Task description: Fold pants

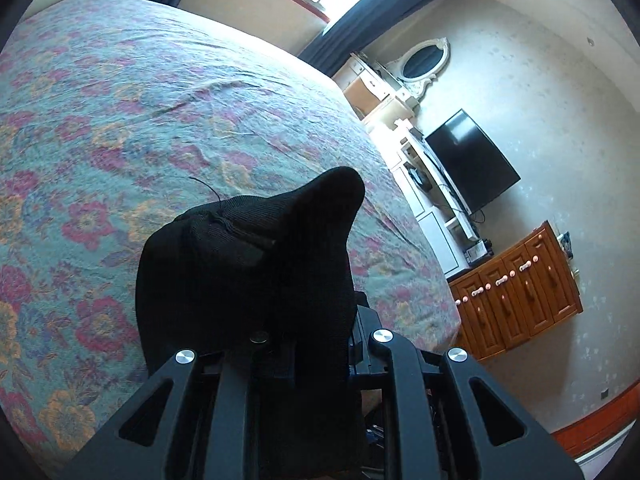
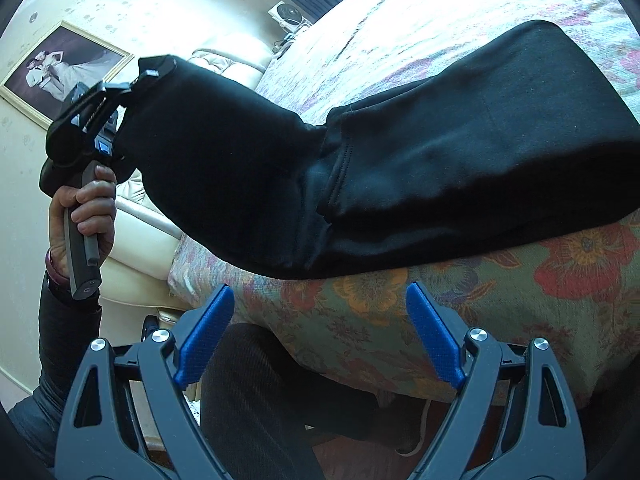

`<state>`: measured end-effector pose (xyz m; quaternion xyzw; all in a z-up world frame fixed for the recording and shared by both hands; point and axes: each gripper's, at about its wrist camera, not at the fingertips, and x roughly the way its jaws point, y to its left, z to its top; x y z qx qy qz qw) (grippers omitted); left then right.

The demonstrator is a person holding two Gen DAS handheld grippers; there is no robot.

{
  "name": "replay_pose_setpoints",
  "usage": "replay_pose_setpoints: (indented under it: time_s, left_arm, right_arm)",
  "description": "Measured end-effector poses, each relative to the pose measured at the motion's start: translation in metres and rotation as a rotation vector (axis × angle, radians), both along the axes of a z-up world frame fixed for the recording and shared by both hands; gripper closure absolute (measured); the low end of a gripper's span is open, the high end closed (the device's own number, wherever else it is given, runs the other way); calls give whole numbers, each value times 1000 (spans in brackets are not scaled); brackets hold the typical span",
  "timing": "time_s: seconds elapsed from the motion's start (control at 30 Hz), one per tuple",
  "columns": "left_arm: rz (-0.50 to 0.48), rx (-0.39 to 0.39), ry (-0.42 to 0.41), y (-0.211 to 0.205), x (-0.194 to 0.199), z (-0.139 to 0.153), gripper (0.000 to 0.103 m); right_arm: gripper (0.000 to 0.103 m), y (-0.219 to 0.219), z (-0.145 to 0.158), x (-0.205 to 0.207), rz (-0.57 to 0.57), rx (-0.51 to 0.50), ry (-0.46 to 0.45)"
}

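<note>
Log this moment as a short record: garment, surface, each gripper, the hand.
garment: black pants, one end lifted off the bed, the rest lying on it
surface: bed with floral cover
left gripper: shut on the pants' raised end
right gripper: open, empty, near the bed's edge below the pants
hand: grasps the left gripper's handle
fold: not yet made

A home bedroom: a bed point(image 1: 160, 100) with a floral cover fills the frame's left, with a wall-mounted television point(image 1: 472, 160), wooden dresser point(image 1: 520, 292) and oval mirror point(image 1: 424, 58) at right.
</note>
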<state>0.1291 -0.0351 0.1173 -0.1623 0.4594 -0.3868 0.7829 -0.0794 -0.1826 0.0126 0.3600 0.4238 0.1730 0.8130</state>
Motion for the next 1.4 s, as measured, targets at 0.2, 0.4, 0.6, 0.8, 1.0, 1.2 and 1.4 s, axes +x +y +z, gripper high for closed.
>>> replay_pose_setpoints:
  time_s: [0.2, 0.4, 0.6, 0.8, 1.0, 1.2, 1.4]
  left_arm:
    - [-80, 74, 20, -82, -8, -44, 86]
    - [-96, 168, 56, -134, -13, -89, 83]
    - [-166, 212, 50, -171, -23, -103, 59]
    - [-153, 100, 9, -150, -33, -75, 33]
    - [-2, 129, -82, -66, -35, -64, 26]
    - [214, 159, 19, 37, -25, -111, 26]
    - [325, 101, 209, 88, -17, -159, 26]
  right_arm:
    - [15, -18, -7, -12, -66, 55, 16]
    - [15, -38, -16, -23, -135, 55, 38]
    - [15, -52, -31, -29, -196, 80, 77]
    - [15, -67, -22, -31, -272, 32, 48]
    - [14, -105, -4, -12, -352, 32, 2]
    - [8, -124, -14, 36, -305, 62, 81]
    - [8, -111, 32, 33, -217, -1, 57]
